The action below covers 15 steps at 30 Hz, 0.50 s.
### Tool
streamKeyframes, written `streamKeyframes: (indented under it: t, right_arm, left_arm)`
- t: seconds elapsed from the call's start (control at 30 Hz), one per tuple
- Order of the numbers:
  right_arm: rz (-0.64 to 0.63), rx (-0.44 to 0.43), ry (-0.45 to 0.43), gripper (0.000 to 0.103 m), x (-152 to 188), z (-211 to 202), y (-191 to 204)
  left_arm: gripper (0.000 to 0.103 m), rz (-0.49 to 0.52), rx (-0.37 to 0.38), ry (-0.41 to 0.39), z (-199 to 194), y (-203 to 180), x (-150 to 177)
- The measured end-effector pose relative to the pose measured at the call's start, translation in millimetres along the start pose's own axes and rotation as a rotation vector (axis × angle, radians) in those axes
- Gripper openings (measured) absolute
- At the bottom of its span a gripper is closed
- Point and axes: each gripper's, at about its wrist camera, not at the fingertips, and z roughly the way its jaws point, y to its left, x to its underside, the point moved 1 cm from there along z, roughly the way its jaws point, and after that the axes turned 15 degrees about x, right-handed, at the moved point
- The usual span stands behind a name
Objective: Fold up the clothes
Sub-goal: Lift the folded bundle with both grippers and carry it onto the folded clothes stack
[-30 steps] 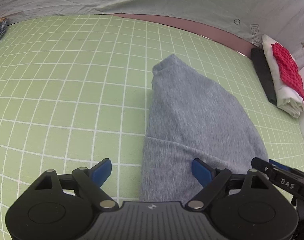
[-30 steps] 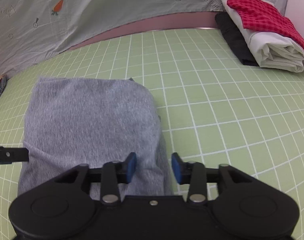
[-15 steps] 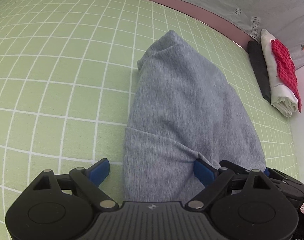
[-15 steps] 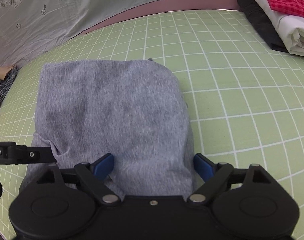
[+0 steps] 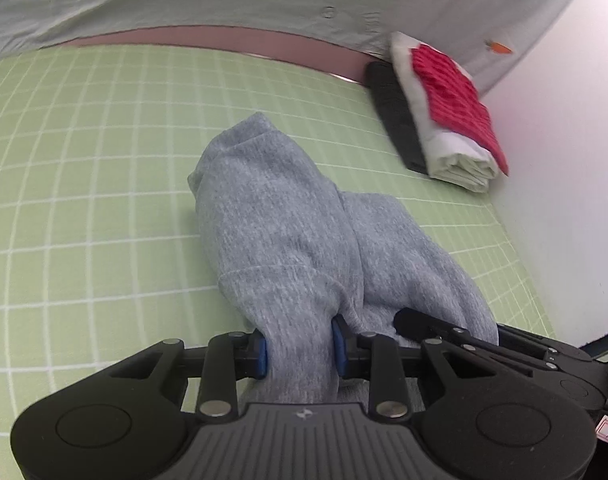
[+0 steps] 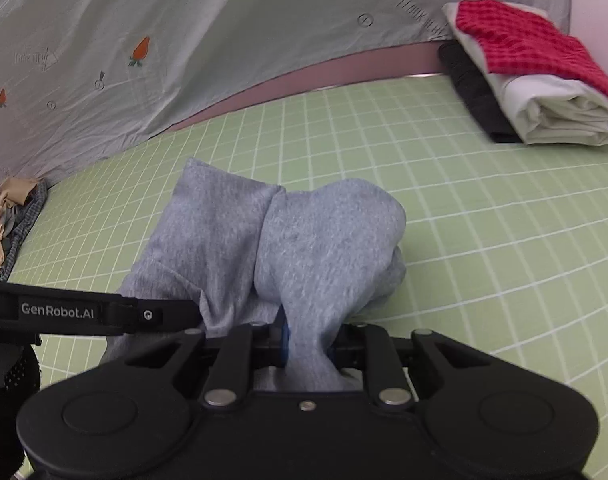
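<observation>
Now we hold the near edge of the grey sweater [image 5: 280,224] with both pinching it, left hand-held gripper [image 5: 300,346] and right hand-held gripper [image 6: 308,346], their jaws just closed; next we must probably carry this edge forward evenly.

White lettering "GenRobot.AI" stands on the black bar of the left gripper [image 6: 56,312], left of the grey knit garment [image 6: 304,248].

Green grid mat [image 5: 84,184] w/ grey garment [image 5: 272,216], folded stack [image 6: 543,80].
</observation>
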Motion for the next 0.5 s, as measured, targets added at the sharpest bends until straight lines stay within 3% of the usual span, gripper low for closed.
streamKeyframes:
  t: [0.23, 0.37, 0.5]
  right_arm:
    - [0.112, 0.069, -0.086, 0.017, -20, -6, -115]
    - [0.109, 0.106, -0.140, 0.017, -51, -3, -190]
    - [0.042, 0.131, -0.251, 0.017, -96, -6, -244]
  left_arm:
    - [0.031, 0.047, 0.080, -0.028, 85, -96, -33]
    - [0.031, 0.023, 0.137, -0.083, 140, -155, -51]
    - [0.031, 0.050, 0.167, -0.159, 179, -209, -90]
